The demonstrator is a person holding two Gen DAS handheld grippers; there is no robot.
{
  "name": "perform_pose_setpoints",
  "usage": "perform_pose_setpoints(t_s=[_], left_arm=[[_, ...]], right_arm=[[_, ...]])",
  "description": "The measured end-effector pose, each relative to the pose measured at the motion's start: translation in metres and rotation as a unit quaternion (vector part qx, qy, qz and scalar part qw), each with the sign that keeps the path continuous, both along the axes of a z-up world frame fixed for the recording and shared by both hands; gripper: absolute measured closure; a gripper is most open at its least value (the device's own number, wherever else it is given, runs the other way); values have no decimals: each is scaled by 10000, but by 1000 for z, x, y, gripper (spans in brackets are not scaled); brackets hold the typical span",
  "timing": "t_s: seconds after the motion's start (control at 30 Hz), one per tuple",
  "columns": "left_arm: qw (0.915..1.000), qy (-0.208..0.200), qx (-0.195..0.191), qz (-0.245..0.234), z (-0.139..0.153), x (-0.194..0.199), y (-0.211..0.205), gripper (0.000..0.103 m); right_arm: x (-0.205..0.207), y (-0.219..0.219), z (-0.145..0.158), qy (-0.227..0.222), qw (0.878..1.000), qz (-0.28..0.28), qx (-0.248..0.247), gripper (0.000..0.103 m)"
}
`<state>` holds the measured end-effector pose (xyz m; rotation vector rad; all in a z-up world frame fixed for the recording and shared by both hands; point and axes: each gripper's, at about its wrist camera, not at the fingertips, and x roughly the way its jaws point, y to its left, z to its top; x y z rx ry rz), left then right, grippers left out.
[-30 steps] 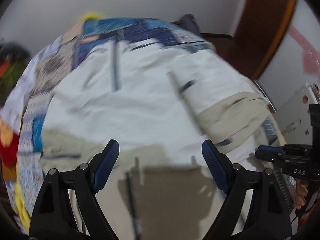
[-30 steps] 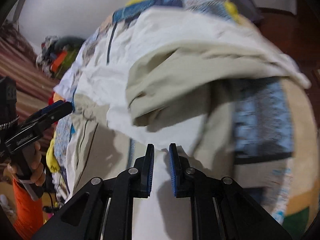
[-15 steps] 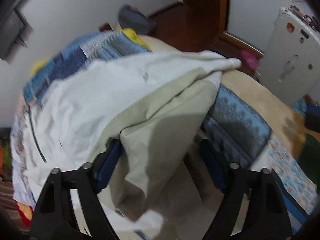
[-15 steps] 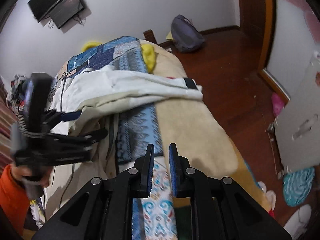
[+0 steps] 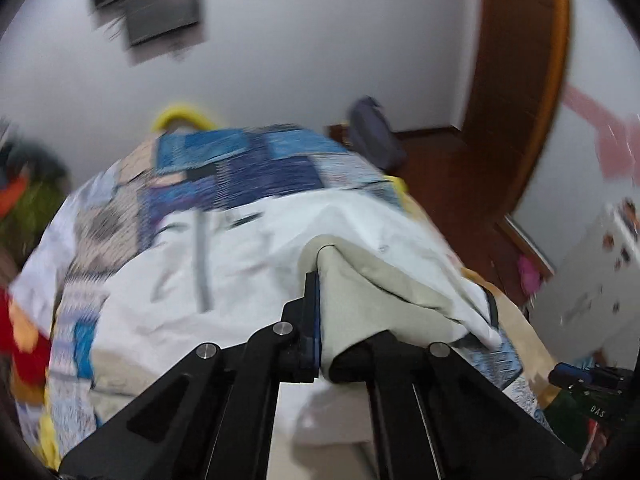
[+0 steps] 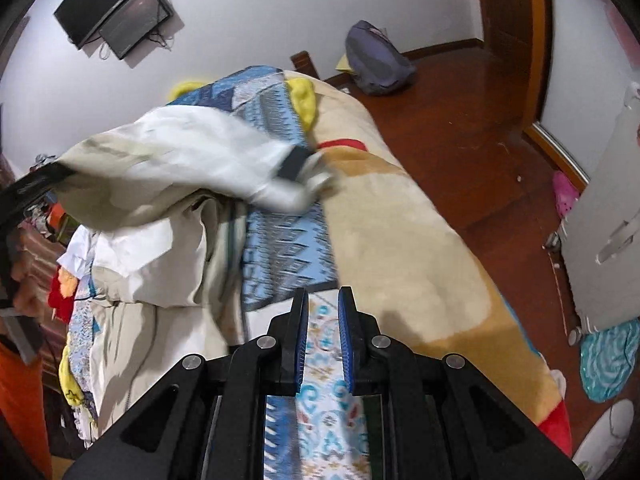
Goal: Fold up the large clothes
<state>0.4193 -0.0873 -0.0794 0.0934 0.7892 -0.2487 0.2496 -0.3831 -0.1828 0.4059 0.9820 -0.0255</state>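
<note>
A large white and beige garment (image 5: 224,280) lies spread over a patchwork bedspread (image 5: 248,160). My left gripper (image 5: 324,280) is shut on a beige fold of it and holds that part lifted; cloth covers the right finger. In the right wrist view the lifted garment (image 6: 172,168) hangs over the bed at left, with a dark cuff at its trailing end. My right gripper (image 6: 323,300) is nearly shut with a narrow gap and holds nothing, above the bed's near patterned edge. It also shows at the lower right of the left wrist view (image 5: 572,376).
The bed has a tan blanket (image 6: 400,240) on its right side. A purple backpack (image 6: 376,60) sits on the wooden floor by the wall. A white cabinet (image 6: 608,220) stands at right. A clothes pile (image 5: 24,200) lies at left.
My left gripper has closed on the beige fold and lifted it. My right gripper let go of the garment and pulled back toward the bed's near edge.
</note>
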Motion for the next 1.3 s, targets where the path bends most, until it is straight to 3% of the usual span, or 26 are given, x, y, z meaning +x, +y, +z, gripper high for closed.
perform_pose_setpoints(t_s=[0.07,0.13,0.23,0.27,0.3,0.37,0.5,0.7,0.8,0.97,1.0,1.07,1.13,1.23,1.3], left_arm=[[9992,243,155,288,-15,-2,38,99],[9964,595,331,502,-40,-9,67,93],[9847,1498,588,673,-102,-18,109,75],[9773,1866,742,681,-128,-25,121,71],[9716,2075,900,689,-144,-32,126,63],[9660,2263,1106,580,-163,-43,131,60],[9652,2268,1276,278,-157,-63,116,50],[9830,1368,1129,-479,-111,-80,54,21],[9856,938,1129,-836,-100,-73,13,10],[9733,784,1747,-1269,-129,-51,-51,10],[9713,718,1889,-1252,-135,-49,-60,13],[9710,504,2068,-1087,-141,-44,-65,35],[9780,535,1807,-895,-135,-37,-60,66],[9897,580,1116,-682,-112,-29,-38,89],[9935,505,872,-526,-94,-28,-22,92]], right_arm=[[1,9,5,-52,9999,107,-24,92],[2,18,8,-94,9997,219,-67,92],[3,30,9,-97,9994,314,-121,92],[5,32,8,-80,9993,342,-113,92],[6,35,7,-49,9992,372,-110,92],[7,40,4,-13,9991,399,-112,92],[9,45,-2,65,9991,415,-54,92],[12,52,-5,88,9988,484,-28,92],[12,52,-5,73,9987,497,-5,92],[9,47,-5,117,9987,493,42,92],[8,46,-5,124,9986,502,50,92],[8,46,-4,138,9982,576,47,92],[12,50,-3,153,9973,715,-58,92],[25,65,0,107,9938,1048,-341,92],[36,81,5,18,9901,1331,-448,92]])
